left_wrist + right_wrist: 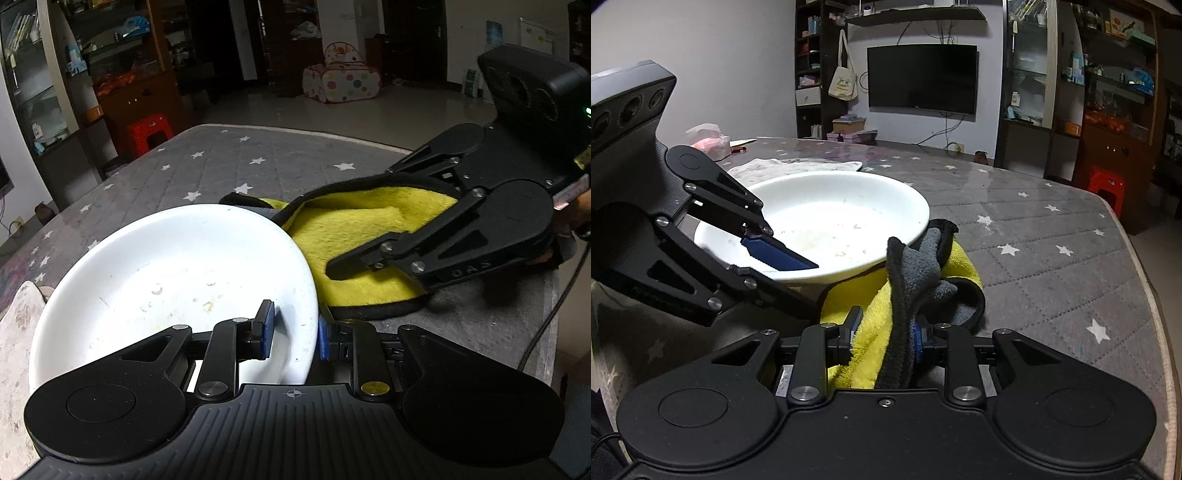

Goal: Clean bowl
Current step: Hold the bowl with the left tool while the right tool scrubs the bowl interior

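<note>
My left gripper (293, 334) pinches the near rim of the white bowl (173, 273): one blue pad inside the bowl, the other outside against the wall. The bowl sits straight ahead of those fingers, tilted, its inside smeared with dried food bits. From the right wrist view the left gripper (783, 260) reaches in low from the left side, angled down into the bowl (827, 218).

My right gripper (886, 334) is clamped on the yellow cloth (864, 332), whose grey backing is bunched up between the fingers. The cloth lies just right of the bowl and touches its rim. In the left view the right gripper (347, 266) comes in from the right, tilted down over the cloth (354, 232).

Everything rests on the grey star-print table cover (229, 166). A crumpled pale rag (790, 168) lies beyond the bowl.
</note>
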Demonstrator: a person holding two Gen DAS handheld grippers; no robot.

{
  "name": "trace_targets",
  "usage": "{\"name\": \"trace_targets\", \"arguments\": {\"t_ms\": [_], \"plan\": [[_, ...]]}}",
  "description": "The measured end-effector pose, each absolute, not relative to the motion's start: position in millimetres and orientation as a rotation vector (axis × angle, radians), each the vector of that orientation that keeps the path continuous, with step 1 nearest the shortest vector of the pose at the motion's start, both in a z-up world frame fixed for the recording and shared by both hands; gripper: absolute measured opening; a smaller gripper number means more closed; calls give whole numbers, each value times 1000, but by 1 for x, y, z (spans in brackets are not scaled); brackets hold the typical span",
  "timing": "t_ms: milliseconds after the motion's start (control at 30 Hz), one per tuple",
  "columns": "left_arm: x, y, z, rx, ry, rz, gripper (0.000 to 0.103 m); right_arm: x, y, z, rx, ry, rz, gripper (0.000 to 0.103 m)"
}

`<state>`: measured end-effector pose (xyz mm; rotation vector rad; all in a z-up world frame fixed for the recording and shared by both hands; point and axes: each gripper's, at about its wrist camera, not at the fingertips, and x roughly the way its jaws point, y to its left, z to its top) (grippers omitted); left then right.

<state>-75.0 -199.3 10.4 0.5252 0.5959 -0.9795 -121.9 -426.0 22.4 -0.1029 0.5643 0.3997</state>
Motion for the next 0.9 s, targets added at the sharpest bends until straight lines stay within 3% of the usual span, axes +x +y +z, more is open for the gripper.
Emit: {"name": "trace_targets", "arguments": {"t_ms": [900], "plan": [[-87,-192,9,537,617,-1020,25,-61,-434,19,-164,541,409,29]]}}
